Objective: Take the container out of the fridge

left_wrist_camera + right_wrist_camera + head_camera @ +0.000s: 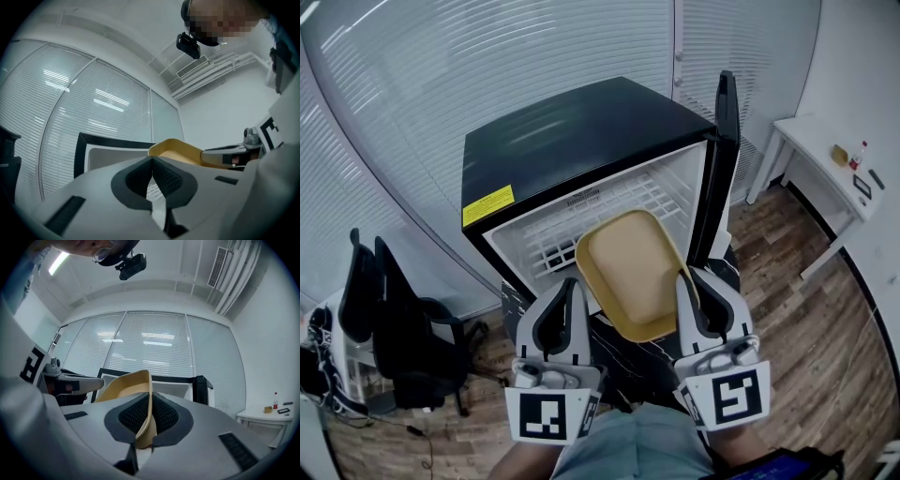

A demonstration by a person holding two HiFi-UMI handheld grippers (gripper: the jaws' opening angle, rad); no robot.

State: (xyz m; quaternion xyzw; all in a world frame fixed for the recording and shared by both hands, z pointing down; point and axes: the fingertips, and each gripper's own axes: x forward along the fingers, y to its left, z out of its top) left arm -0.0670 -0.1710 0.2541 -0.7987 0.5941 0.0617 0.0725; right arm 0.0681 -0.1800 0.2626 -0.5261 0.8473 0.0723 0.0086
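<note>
A shallow tan container (630,272) hangs in front of the open black fridge (553,150), outside its white cavity. My right gripper (687,278) is shut on the container's right rim; in the right gripper view the rim (129,383) runs straight between the pads of that gripper (150,397). My left gripper (570,284) sits just left of the container, shut, its pads meeting with nothing between them (152,160). From the left gripper view the container (176,150) shows to the right, beyond the jaws.
The fridge door (727,141) stands open at the right. A white wire shelf (581,225) lies inside. A black office chair (403,337) stands at the left. A white table (830,178) with a small bottle (860,155) is at the right. Glass walls with blinds are behind.
</note>
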